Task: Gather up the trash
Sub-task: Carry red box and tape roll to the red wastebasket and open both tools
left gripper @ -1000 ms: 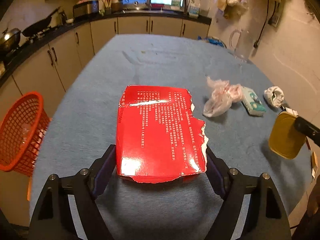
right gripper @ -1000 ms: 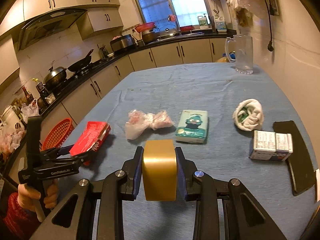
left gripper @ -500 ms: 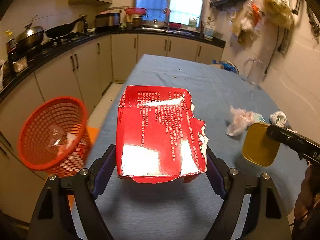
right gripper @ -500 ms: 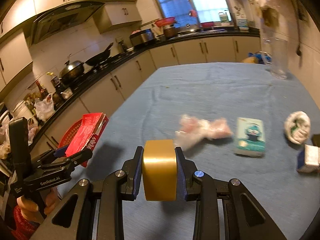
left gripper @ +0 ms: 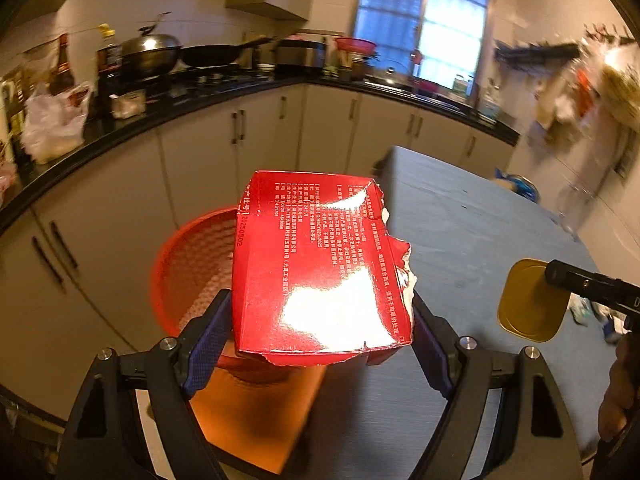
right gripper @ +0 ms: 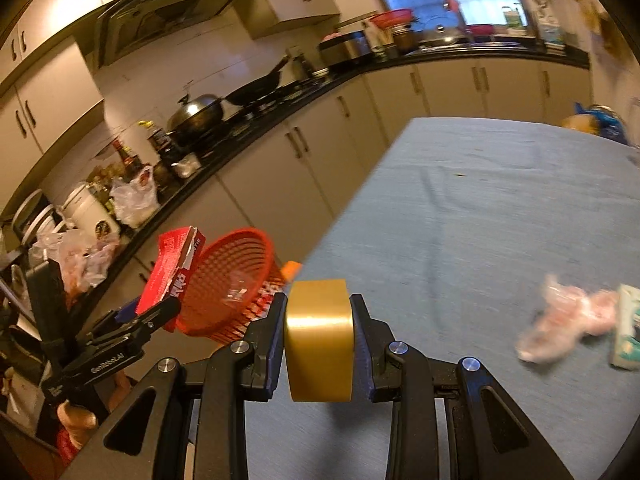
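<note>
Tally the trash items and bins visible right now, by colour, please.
Red: 2, torn red box and red basket
Gold: 1, gold tin
Pink: 1, crumpled pink bag
Teal: 1, teal tissue pack
Total: 5

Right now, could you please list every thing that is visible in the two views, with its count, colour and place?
torn box: 1, red with white print, held in the left gripper, in front of the basket
tin: 1, gold, held in the right gripper above the table edge
basket: 1, red mesh, on the floor beside the table
table: 1, blue cloth cover, right of the basket
crumpled plastic bag: 1, pinkish, blurred, on the table at right
tissue pack: 1, teal, touching the bag's right side
wok: 1, black, on the stove
lidded pot: 1, steel, beside the wok
left gripper: 1, black, shut on the box
right gripper: 1, black, shut on the tin
</note>
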